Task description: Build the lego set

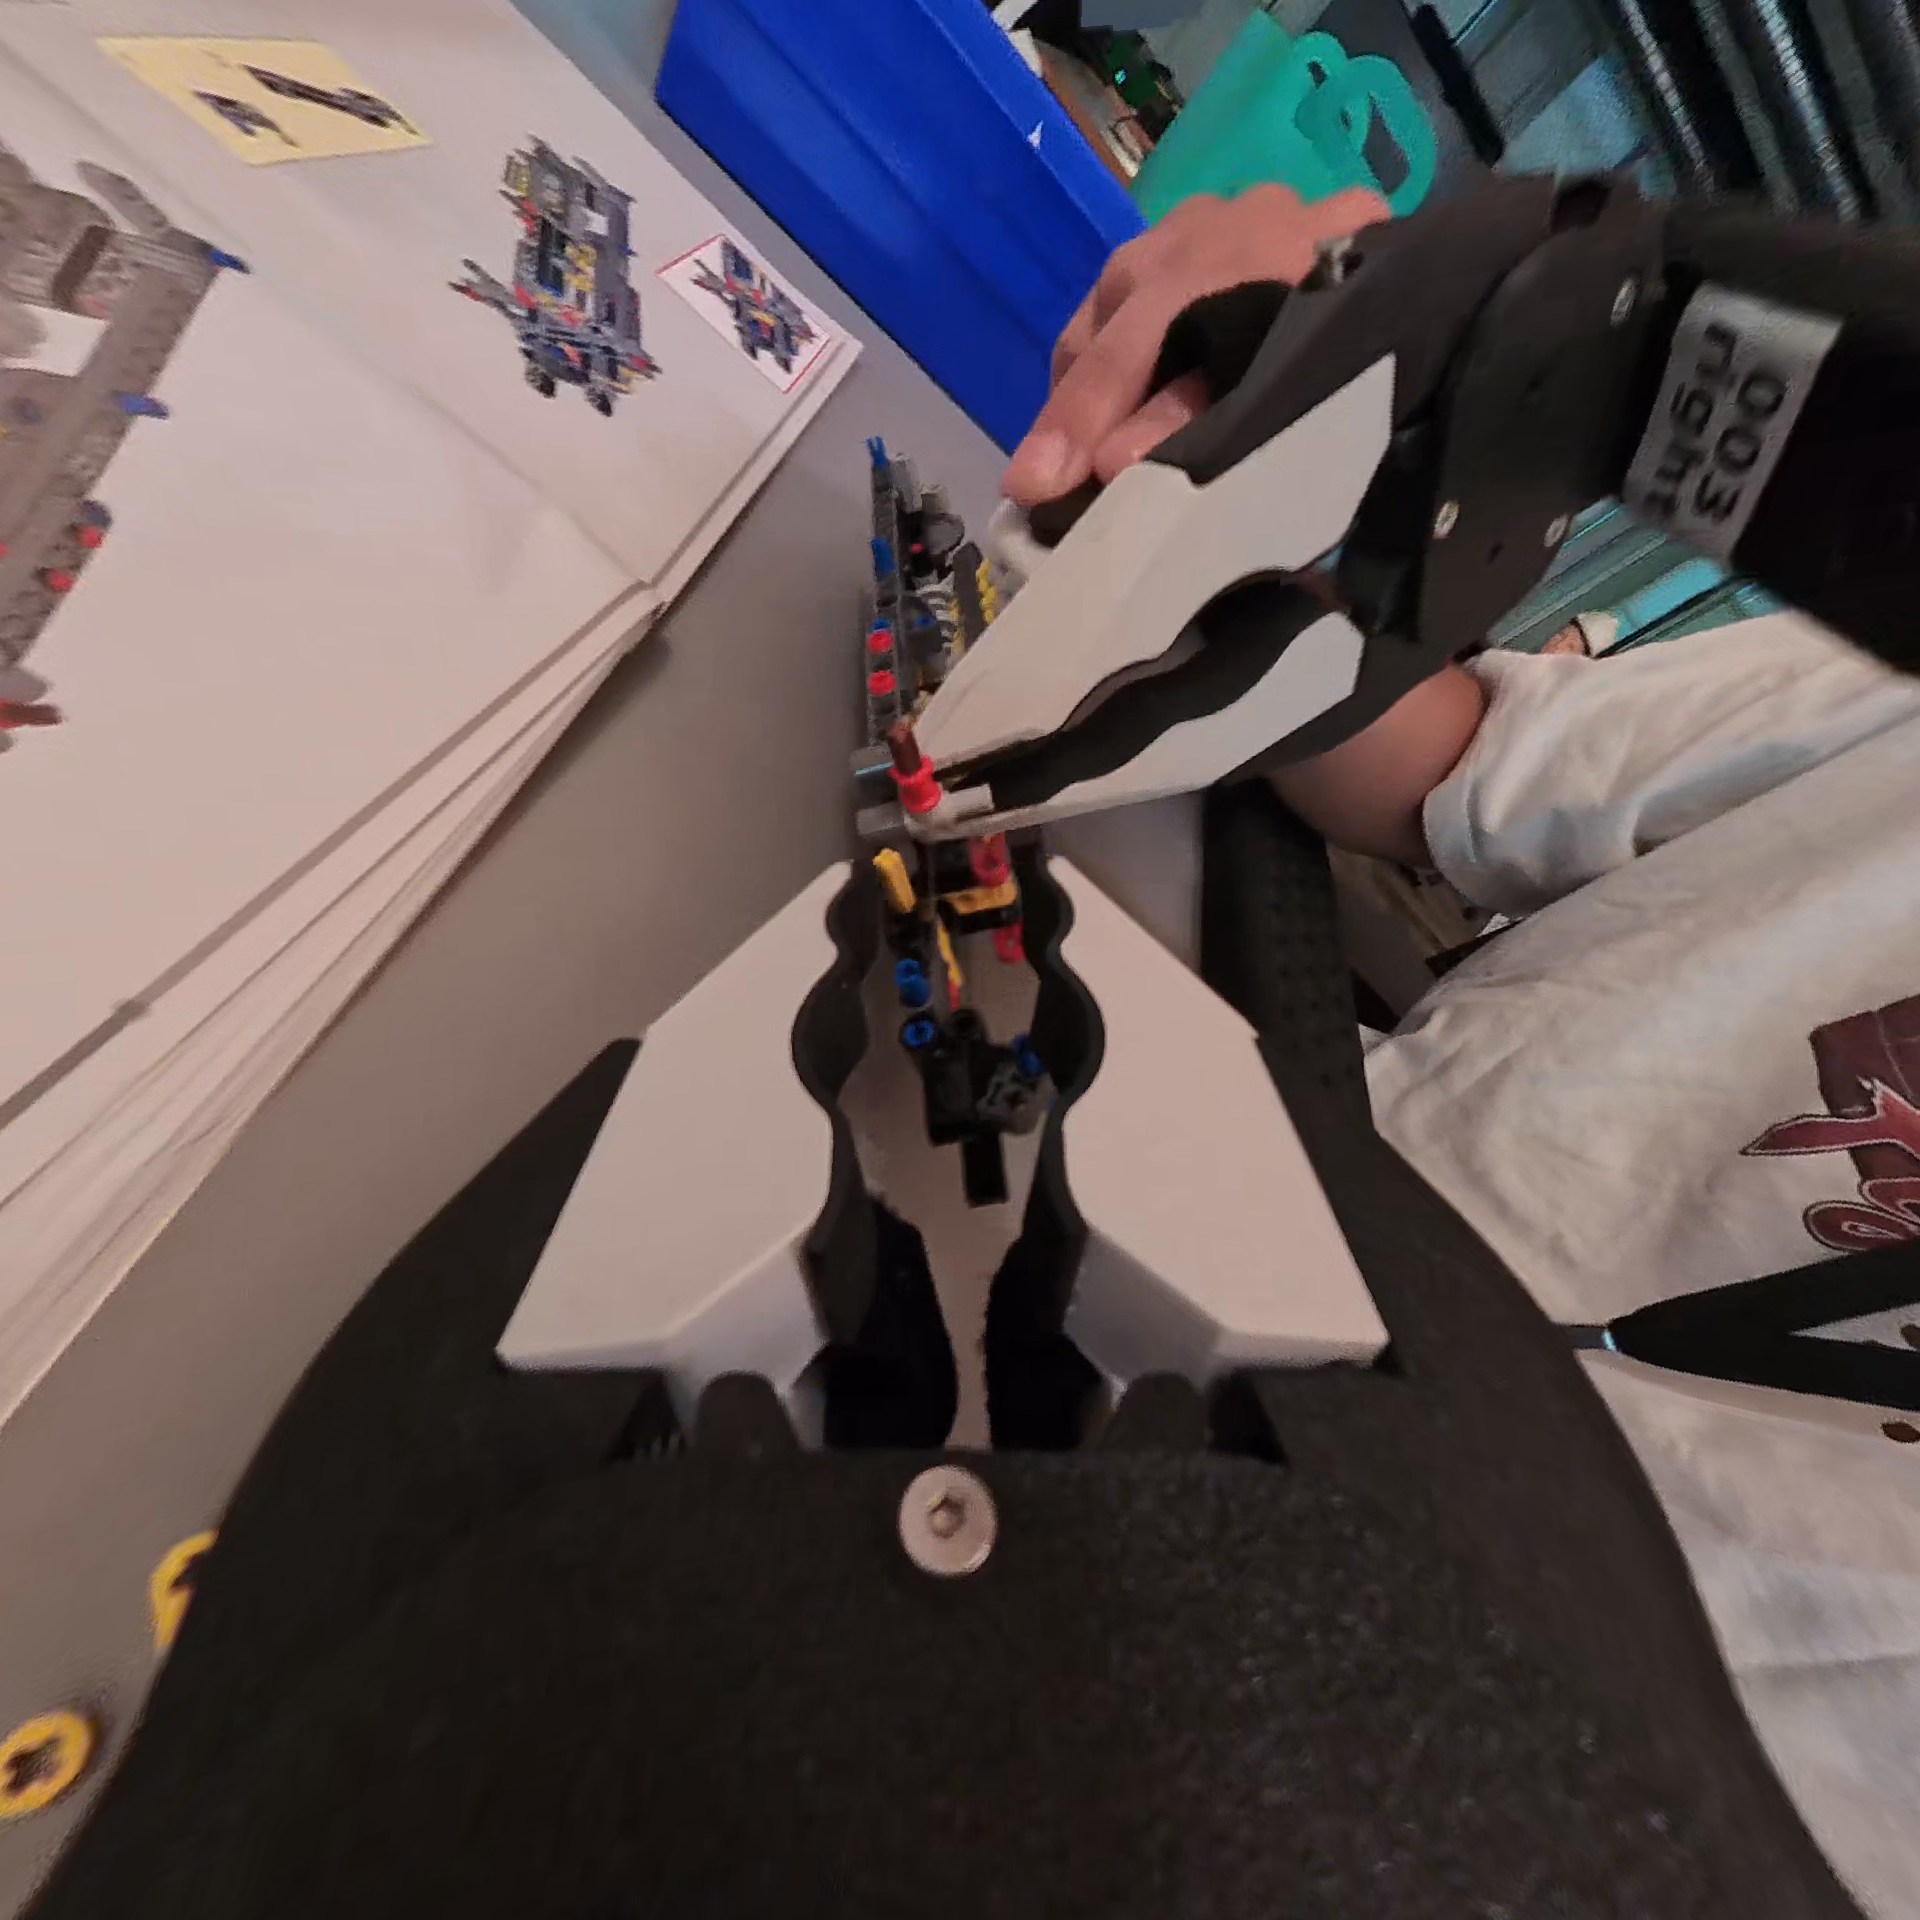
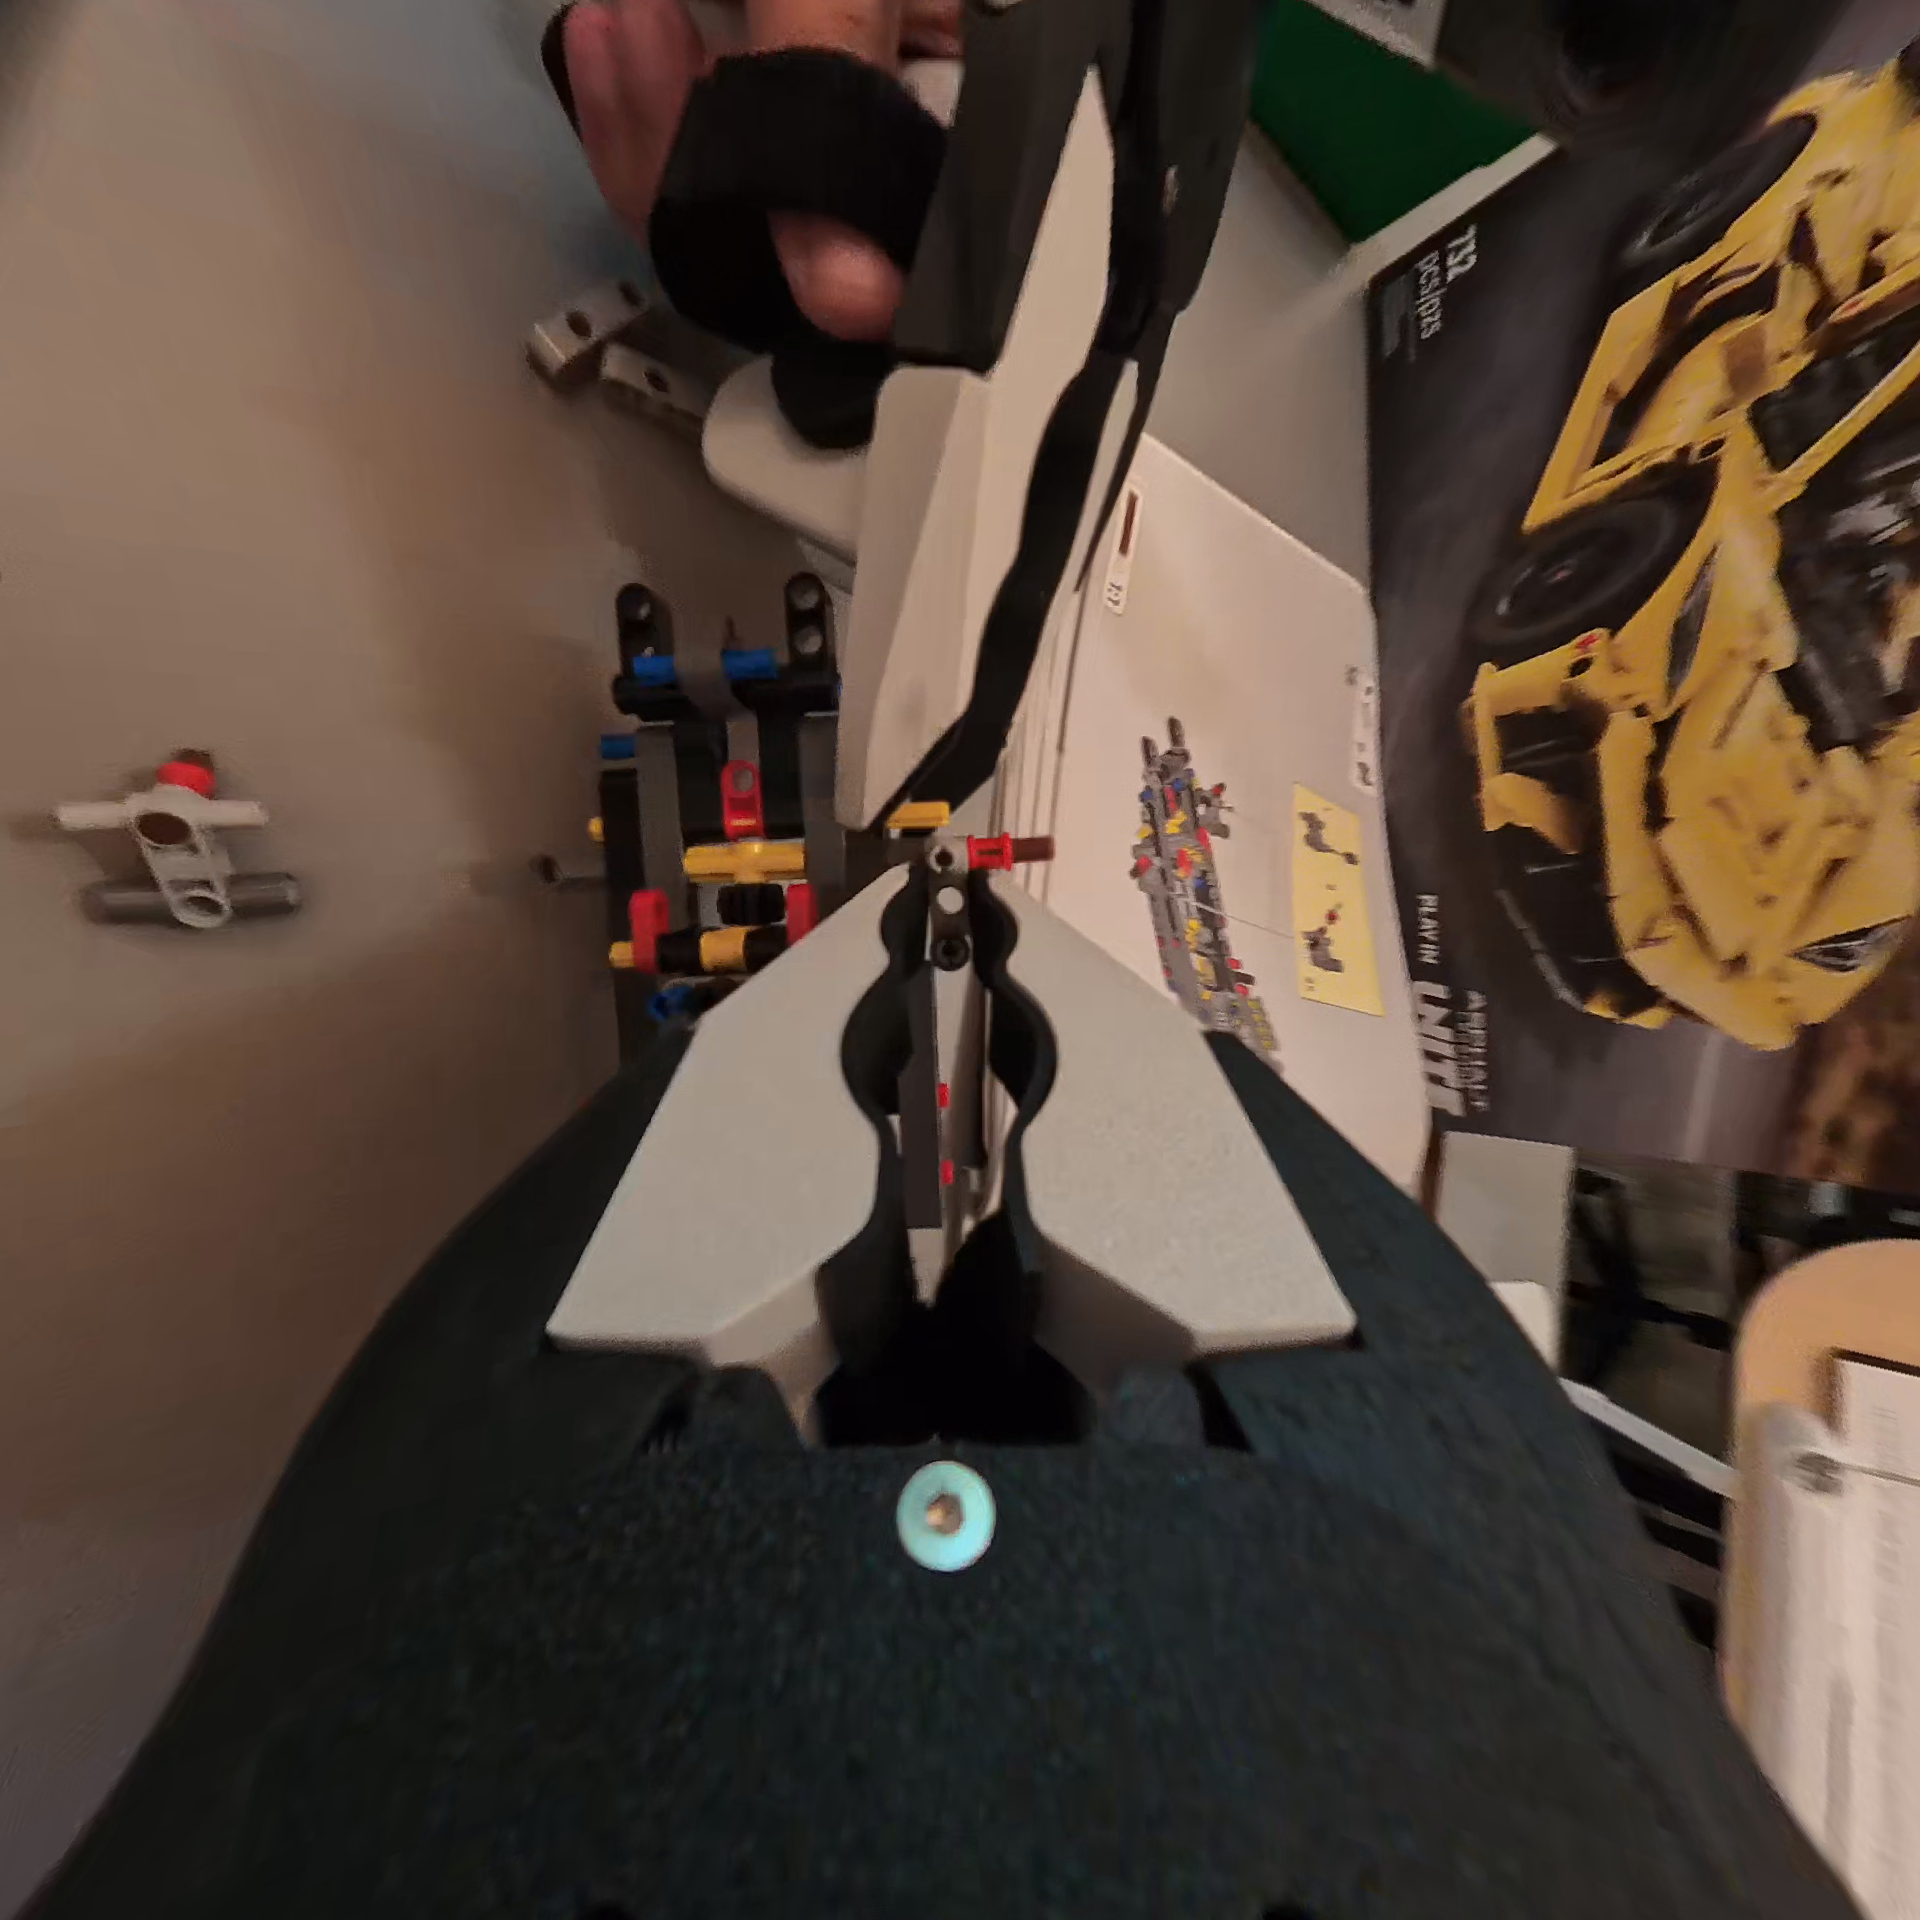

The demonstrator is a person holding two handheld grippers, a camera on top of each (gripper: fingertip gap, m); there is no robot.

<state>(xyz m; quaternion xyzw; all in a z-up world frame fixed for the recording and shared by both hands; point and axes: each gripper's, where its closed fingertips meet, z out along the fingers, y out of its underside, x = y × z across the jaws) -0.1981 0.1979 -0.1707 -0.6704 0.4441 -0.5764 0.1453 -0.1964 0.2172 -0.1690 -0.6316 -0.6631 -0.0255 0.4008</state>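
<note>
A: Lego chassis (image 1: 914, 623) is your landmark, a long grey frame with red, blue and yellow pins, standing on the grey table (image 1: 582, 997). Biggest things first: the set's box (image 2: 1662, 623) with the yellow car lies well beyond the chassis in your right wrist view, and the open instruction booklet (image 1: 343, 582) lies just beside the chassis.

B: Grippers?

A: Your left gripper (image 1: 948, 883) straddles the near end of the chassis, jaws parted around it. Whether the pads press the frame, I cannot tell. Your right gripper (image 2: 951, 883) is clamped on a small grey connector piece (image 2: 948, 878) at the chassis edge.

B: What's on that piece?

A: A red bush on a brown axle (image 2: 1003, 850) sticks out sideways from it. In the left wrist view your right gripper (image 1: 951, 795) comes in from the side, tips touching the chassis end, same red bush (image 1: 914, 779) at the tips.

B: Loose parts?

A: One small white-and-grey sub-assembly (image 2: 171, 847) with a red cap lies on the table, well apart from the chassis.
</note>
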